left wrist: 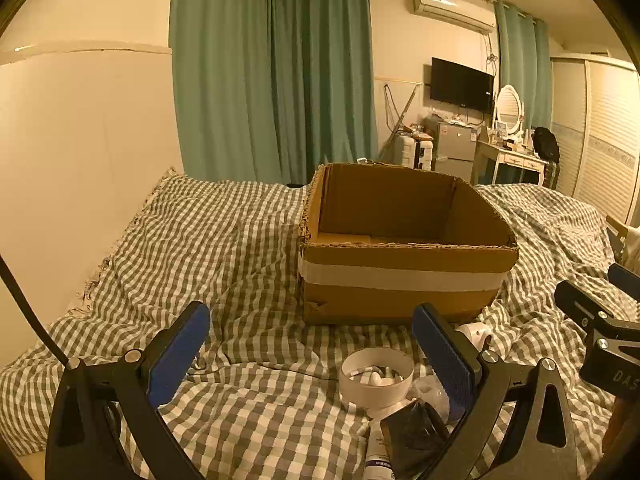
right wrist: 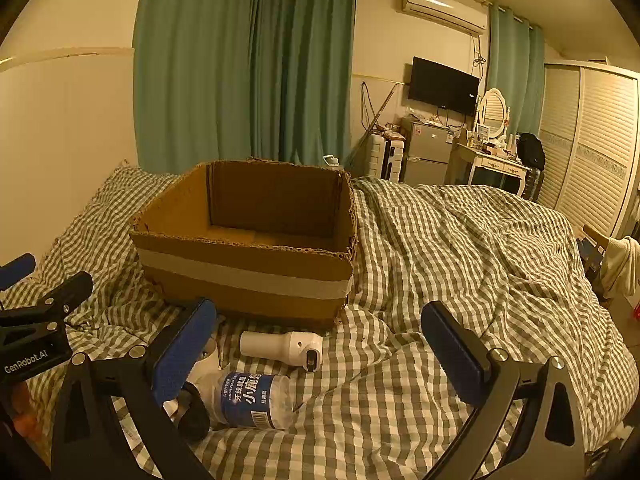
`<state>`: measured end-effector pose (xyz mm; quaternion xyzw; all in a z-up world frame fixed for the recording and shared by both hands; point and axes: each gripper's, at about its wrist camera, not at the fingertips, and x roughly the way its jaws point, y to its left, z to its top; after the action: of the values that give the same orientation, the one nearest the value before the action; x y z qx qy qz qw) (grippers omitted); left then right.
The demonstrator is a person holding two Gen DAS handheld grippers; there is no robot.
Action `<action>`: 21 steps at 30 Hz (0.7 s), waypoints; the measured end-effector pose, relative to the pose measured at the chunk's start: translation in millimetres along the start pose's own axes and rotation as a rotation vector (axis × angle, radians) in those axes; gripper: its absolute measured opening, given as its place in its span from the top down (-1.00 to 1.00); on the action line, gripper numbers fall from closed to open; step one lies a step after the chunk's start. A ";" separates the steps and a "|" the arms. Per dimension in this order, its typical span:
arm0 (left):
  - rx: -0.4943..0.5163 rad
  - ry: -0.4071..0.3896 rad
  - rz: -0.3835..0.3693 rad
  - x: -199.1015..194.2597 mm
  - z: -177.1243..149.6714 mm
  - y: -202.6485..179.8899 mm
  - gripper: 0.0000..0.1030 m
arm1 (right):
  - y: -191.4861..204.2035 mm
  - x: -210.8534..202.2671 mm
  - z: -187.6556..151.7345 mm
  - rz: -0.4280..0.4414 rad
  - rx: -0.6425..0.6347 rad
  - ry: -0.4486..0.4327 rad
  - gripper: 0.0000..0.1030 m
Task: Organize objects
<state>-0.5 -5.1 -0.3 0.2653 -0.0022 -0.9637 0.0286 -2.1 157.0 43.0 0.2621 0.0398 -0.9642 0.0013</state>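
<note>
Several loose items lie on the checked bedspread just in front of the open cardboard box, likely gathered there to go in: a plastic bottle, a white handheld device, a white round container holding what may be small white pieces, and a tube. The left gripper and right gripper both hover spread wide, holding nothing, aimed at the pile. The box appears empty.
</note>
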 end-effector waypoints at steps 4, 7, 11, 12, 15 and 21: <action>-0.002 0.001 -0.001 0.1 -0.1 0.1 -1.00 | -2.0 -0.2 -0.2 0.009 0.012 -0.001 -0.99; -0.003 0.002 0.003 0.6 -0.4 0.4 -1.00 | -3.0 -1.3 -0.3 0.014 0.019 -0.006 -0.99; -0.001 0.005 0.005 1.1 -0.2 0.4 -1.00 | -2.2 -2.4 0.4 0.012 0.015 -0.007 -0.99; -0.002 0.005 0.006 0.8 -0.2 0.2 -1.00 | -1.8 -2.4 0.5 0.011 0.015 -0.006 -0.99; -0.001 0.005 0.006 0.9 0.0 0.3 -1.00 | -1.1 -3.0 0.8 0.016 0.015 -0.006 -0.99; -0.003 0.008 0.006 0.8 1.0 0.9 -1.00 | -0.6 -2.3 2.1 0.022 0.013 -0.008 -0.99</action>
<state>-1.7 -6.0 0.2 0.2692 -0.0015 -0.9625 0.0321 -1.2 157.4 46.0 0.2587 0.0307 -0.9654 0.0105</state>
